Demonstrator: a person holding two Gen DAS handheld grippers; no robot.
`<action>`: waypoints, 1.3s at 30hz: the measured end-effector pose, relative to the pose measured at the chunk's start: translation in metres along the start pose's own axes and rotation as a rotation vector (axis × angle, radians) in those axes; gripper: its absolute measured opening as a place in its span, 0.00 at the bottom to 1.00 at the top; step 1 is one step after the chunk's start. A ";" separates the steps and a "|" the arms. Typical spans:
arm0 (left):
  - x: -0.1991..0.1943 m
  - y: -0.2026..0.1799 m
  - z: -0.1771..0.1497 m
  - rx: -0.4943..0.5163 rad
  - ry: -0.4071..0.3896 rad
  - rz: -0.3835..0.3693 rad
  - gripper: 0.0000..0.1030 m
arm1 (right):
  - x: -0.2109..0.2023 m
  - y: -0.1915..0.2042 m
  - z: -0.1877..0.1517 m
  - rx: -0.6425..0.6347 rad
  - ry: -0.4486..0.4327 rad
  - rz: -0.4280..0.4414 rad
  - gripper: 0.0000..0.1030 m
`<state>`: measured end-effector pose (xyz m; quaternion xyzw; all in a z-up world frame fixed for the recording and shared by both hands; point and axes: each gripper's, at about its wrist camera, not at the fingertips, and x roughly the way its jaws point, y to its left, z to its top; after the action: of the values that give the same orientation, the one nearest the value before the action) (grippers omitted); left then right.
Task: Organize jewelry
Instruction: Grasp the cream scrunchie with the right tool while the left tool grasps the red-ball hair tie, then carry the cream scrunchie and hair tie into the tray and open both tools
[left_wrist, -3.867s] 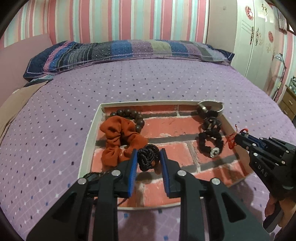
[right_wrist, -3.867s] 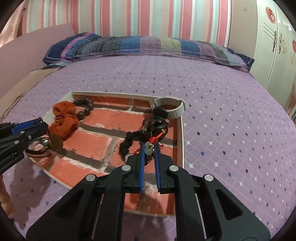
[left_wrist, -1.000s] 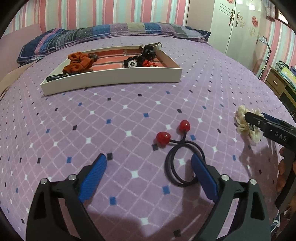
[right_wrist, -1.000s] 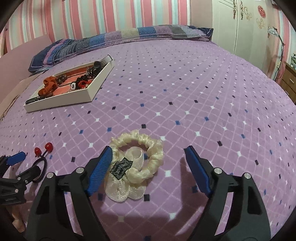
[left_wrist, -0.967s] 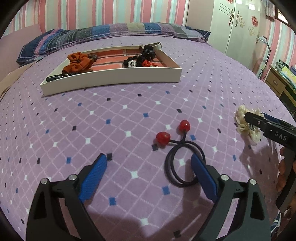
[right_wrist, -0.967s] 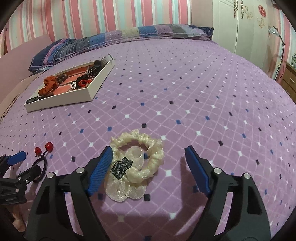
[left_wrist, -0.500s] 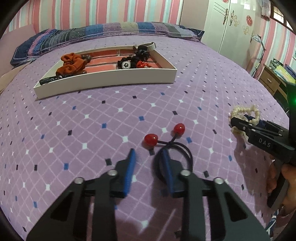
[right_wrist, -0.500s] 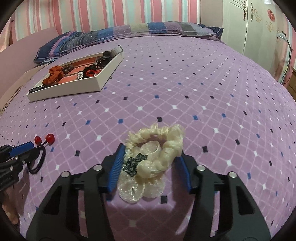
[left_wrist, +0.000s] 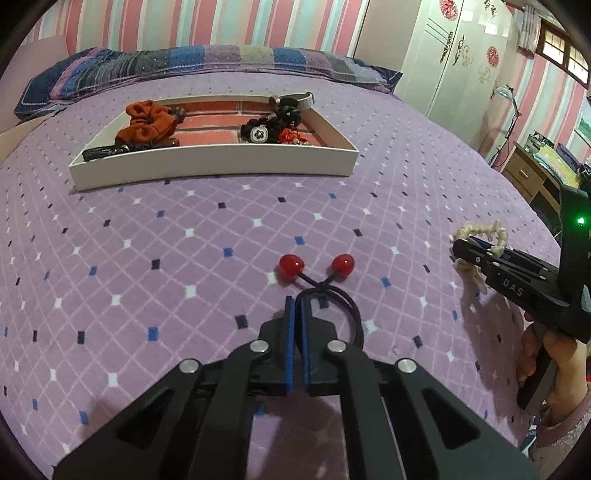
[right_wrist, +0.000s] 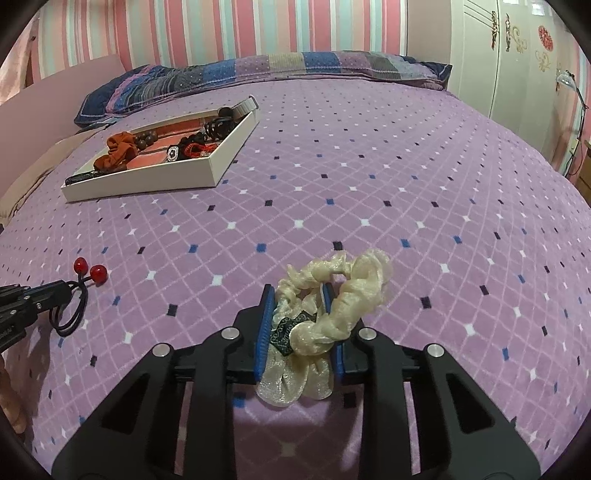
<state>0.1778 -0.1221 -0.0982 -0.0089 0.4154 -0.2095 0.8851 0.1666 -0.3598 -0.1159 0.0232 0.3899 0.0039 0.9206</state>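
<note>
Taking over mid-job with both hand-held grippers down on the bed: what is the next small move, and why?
Probably lift both. The left hand-held gripper is shut on the black hair tie; the right hand-held gripper is closing around the cream scrunchie. Both pieces lie on the bedspread, well short of the tray.

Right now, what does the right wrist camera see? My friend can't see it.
The right gripper is closing its jaws around a cream scrunchie on a purple bedspread. Far left lies a white tray of jewelry.
</note>
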 end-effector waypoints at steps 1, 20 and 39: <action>-0.003 0.000 0.001 0.003 -0.008 -0.002 0.03 | -0.001 0.000 0.001 0.002 -0.002 0.001 0.24; -0.029 0.040 0.060 0.020 -0.131 0.051 0.03 | 0.012 0.045 0.054 0.014 -0.047 0.021 0.21; 0.034 0.141 0.152 -0.050 -0.113 0.198 0.03 | 0.102 0.122 0.168 -0.036 -0.044 0.045 0.21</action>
<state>0.3606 -0.0308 -0.0497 -0.0016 0.3690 -0.1098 0.9229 0.3599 -0.2420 -0.0669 0.0154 0.3689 0.0312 0.9288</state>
